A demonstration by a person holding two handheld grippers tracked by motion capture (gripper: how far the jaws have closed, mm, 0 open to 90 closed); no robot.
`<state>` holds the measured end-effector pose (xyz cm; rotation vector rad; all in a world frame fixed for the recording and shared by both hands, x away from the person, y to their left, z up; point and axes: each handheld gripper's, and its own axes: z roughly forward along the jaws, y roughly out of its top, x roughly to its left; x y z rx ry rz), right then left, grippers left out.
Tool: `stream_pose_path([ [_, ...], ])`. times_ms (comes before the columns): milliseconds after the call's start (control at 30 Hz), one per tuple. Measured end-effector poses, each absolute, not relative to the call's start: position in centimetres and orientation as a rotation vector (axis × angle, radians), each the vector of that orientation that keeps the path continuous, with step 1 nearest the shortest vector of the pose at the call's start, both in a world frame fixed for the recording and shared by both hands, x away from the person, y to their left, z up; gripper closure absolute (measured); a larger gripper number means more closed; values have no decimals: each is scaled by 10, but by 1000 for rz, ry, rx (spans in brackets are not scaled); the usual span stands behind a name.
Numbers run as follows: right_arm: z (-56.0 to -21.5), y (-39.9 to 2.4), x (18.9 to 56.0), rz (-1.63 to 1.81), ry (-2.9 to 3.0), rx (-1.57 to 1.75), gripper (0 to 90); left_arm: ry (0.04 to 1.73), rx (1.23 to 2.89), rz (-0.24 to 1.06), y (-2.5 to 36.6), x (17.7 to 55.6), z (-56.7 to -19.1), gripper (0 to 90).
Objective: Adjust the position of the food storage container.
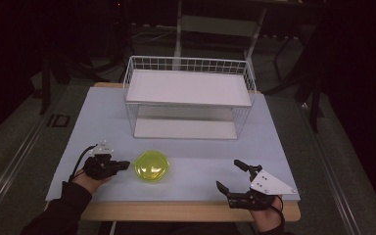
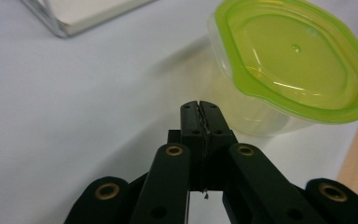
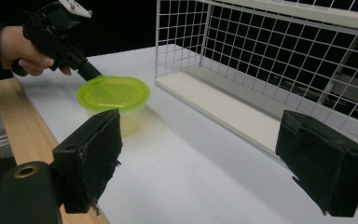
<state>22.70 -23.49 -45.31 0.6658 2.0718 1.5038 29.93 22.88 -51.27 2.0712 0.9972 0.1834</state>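
A small clear tub with a lime-green lid [image 1: 152,166] [image 2: 293,60] [image 3: 113,93] stands on the pale table near its front. Just left of the tub, my left gripper [image 1: 124,165] [image 2: 200,106] [image 3: 92,72] is shut with nothing between its jaws, its tips close to the tub's side but apart from it. At the front right, my right gripper [image 1: 230,175] [image 3: 205,149] rests open, pointing toward the tub from a distance, with nothing between its pads.
A white wire basket rack [image 1: 188,98] [image 3: 270,60] with two white shelves stands at the back middle of the table. The table's wooden front edge [image 1: 176,211] runs below both hands. Dark floor surrounds the table.
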Motion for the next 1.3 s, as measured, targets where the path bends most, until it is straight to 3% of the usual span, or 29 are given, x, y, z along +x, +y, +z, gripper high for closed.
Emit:
stream_pose_path([
  [300,-453,-235,227,1503,2070,662,141,948,2127,82,206,299,-523,899],
  [1033,-453,-236,227,1505,2070,664,141,835,2162,-1,161,297,-525,897],
  [1300,-453,-236,228,1505,2071,669,141,924,2120,43,170,304,-524,898],
])
